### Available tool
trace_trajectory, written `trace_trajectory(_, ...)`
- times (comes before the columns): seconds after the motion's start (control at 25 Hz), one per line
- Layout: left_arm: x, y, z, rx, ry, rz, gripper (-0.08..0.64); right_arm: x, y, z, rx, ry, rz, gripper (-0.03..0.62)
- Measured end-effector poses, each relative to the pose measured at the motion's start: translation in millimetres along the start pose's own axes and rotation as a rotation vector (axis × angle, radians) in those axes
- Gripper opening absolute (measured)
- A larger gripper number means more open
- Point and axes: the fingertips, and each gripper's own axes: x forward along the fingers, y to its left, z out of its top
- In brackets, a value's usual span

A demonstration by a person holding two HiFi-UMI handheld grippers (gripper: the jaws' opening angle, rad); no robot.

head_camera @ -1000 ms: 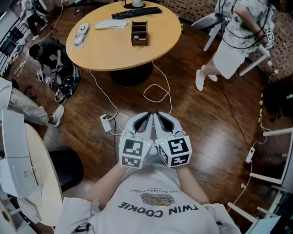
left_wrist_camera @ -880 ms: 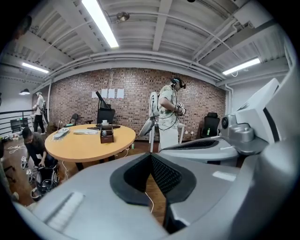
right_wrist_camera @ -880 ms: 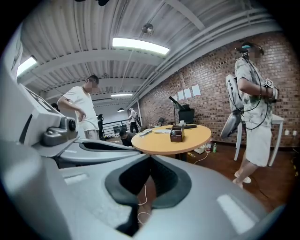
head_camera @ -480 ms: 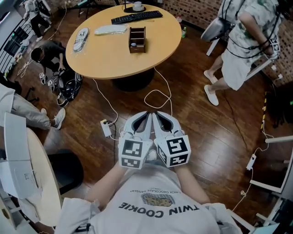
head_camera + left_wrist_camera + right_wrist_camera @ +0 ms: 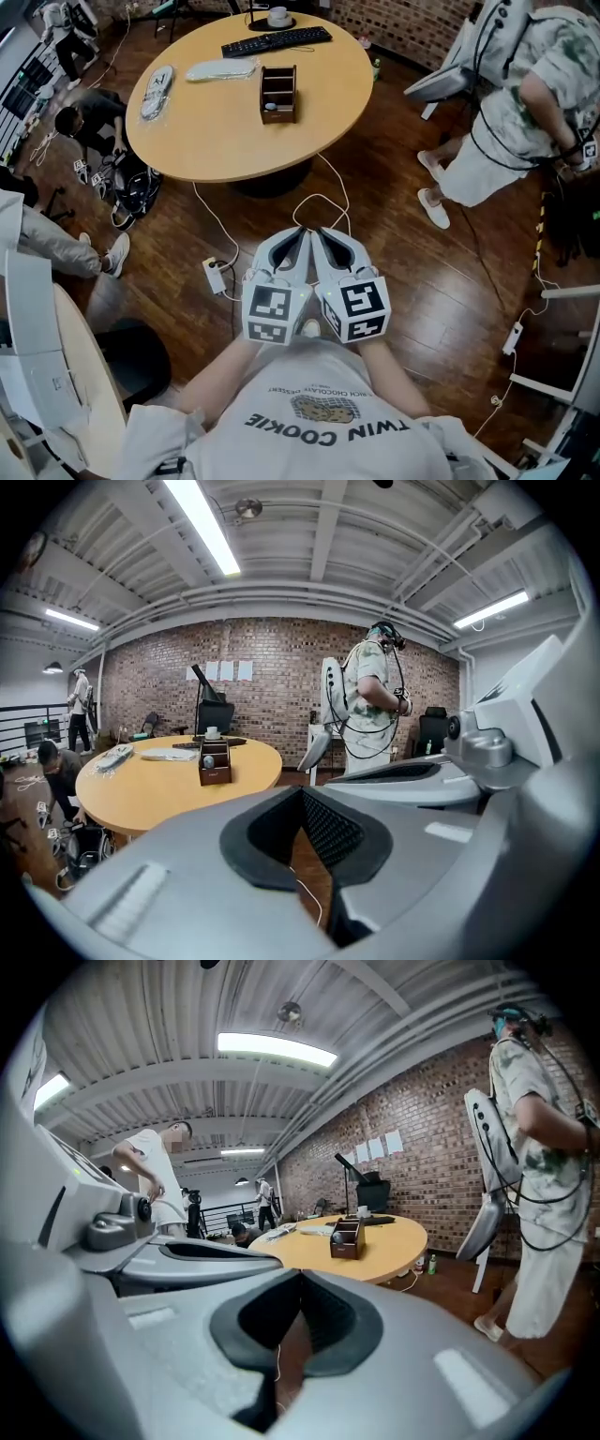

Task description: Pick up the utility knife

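I hold both grippers side by side in front of my chest, above the wooden floor. The left gripper point(image 5: 298, 234) is shut with nothing in it, its tips meeting in its own view point(image 5: 302, 794). The right gripper point(image 5: 321, 234) is shut and empty too, tips together point(image 5: 300, 1279). Ahead stands a round wooden table point(image 5: 216, 131) with a small wooden organizer box point(image 5: 278, 94), a black keyboard point(image 5: 277, 40), a white flat item point(image 5: 220, 69) and a bagged item point(image 5: 156, 80). I cannot make out a utility knife in any view.
A person in light clothes point(image 5: 525, 94) stands at the right by a white chair. Another person point(image 5: 80, 127) crouches at the left among cables. A power strip point(image 5: 215, 276) and white cords lie on the floor before the table. A white desk point(image 5: 56, 356) is at my left.
The table and the organizer box have come nearer, sliding down the head view. The standing person has shifted to the right. Both grippers stay shut, side by side.
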Motion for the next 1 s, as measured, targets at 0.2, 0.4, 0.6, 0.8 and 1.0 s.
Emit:
trace_trajectory(0.2, 37.8, 27.4, 11.5, 0.000, 0.000, -0.024, 0.005, 39.2, -21.0, 13.1, 0.000, 0.010, -0.022, 0.000)
trace_trajectory(0.4, 70.9, 57.3, 22.7, 0.004, 0.008, -0.053, 0.005, 78.4, -37.6, 28.1, 0.010, 0.012, -0.046, 0.000)
trace_trajectory(0.6, 98.6, 90.5, 32.5, 0.017, 0.017, -0.071, 0.005, 118.0, -46.2, 43.3, 0.015, 0.017, -0.055, 0.000)
trace_trajectory(0.8, 123.2, 119.3, 36.3, 0.055, 0.036, -0.098, 0.005, 152.5, -53.0, 54.0, 0.023, 0.022, -0.061, 0.000)
trace_trajectory(1.0, 146.5, 147.2, 38.5, 0.129, 0.056, -0.141, 0.008, 184.4, -58.4, 62.0, 0.031, 0.020, -0.069, 0.000)
